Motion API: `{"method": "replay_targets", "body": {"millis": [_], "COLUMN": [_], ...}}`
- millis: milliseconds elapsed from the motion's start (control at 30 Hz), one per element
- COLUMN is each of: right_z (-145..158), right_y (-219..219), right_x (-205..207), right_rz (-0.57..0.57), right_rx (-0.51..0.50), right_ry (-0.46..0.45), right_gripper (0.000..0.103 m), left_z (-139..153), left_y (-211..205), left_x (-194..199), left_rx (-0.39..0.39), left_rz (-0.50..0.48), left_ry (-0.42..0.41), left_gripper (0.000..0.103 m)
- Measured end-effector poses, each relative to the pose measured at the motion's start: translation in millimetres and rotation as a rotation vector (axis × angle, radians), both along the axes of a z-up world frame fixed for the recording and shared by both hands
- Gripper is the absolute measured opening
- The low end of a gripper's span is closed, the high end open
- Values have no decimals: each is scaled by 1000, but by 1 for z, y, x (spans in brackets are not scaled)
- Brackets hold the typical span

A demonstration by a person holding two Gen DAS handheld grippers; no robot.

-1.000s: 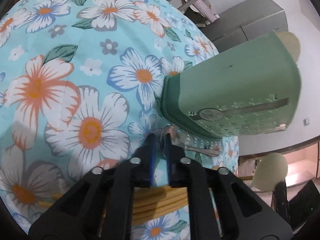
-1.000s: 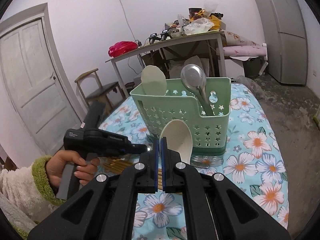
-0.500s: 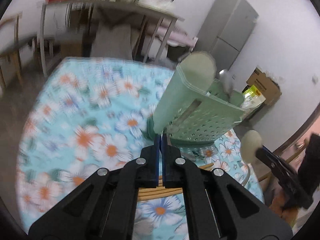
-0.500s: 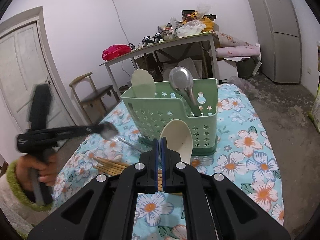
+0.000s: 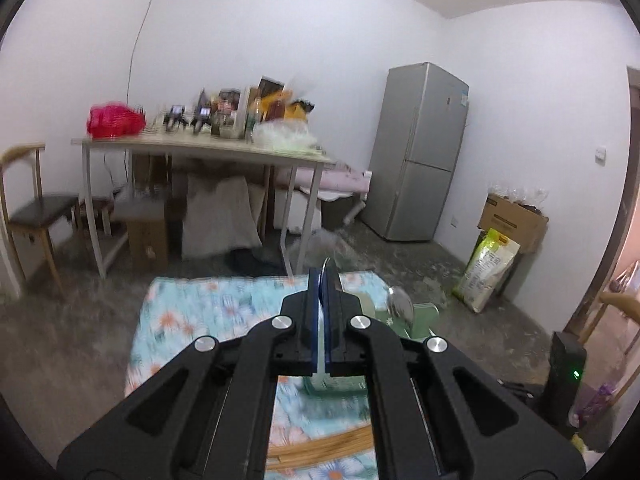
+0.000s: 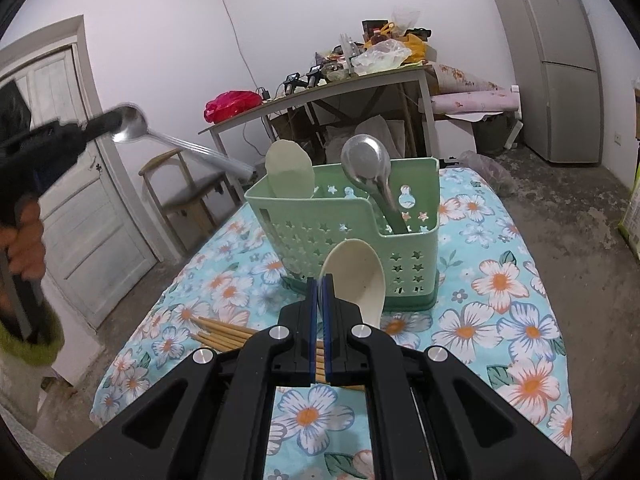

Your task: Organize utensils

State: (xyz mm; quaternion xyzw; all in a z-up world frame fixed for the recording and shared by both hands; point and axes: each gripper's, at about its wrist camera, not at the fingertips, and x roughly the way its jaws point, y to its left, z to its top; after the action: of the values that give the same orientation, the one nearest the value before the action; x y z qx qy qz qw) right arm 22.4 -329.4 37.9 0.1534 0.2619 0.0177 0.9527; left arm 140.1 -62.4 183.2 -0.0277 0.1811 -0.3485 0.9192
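A green utensil basket [image 6: 348, 232] stands on the floral tablecloth [image 6: 500, 320]. It holds a pale flat spoon [image 6: 290, 176] and a large steel spoon [image 6: 366, 168]. My right gripper [image 6: 319, 280] is shut on a cream spoon [image 6: 356, 276], held in front of the basket. My left gripper [image 5: 323, 276] is shut on a steel spoon [image 5: 330, 270]. In the right wrist view that steel spoon [image 6: 160, 136] is raised high at the left, its handle pointing toward the basket. The basket [image 5: 420, 320] shows partly in the left wrist view.
A bundle of wooden chopsticks [image 6: 224, 332] lies on the cloth left of my right gripper. Behind stand a cluttered table [image 6: 320, 84], a chair [image 6: 180, 196], a door [image 6: 80, 184] and a fridge [image 6: 556, 60].
My left gripper has lifted the steel spoon off the cloth and swung it up and to the left, high above the table. My right gripper has stayed put with the cream spoon.
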Motion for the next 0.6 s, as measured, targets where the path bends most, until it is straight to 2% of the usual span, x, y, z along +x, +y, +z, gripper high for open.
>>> {"method": "replay_targets", "body": {"millis": [133,367,500,600], "right_z": [0,-2,-3,-3], "right_y": [-1,-7,-6,-6], "right_x": [-2,-1,1,1], "right_rz": [-3,-11,-10,-14], "right_rx": [1,16,9,9], "right_ry": [-3,3,8,7], "right_gripper": [3,3,3,3], "left_z": [1,-21,-31,-39], "left_y": [-27,-71,-81,-87], "left_x": [7,13,22,36], "left_rx": [90,267,291,283], "left_rz": [0,-4,-21,-28], "left_ry": [-69,-164,-153,-103], "left_gripper": [0,0,1,1]}}
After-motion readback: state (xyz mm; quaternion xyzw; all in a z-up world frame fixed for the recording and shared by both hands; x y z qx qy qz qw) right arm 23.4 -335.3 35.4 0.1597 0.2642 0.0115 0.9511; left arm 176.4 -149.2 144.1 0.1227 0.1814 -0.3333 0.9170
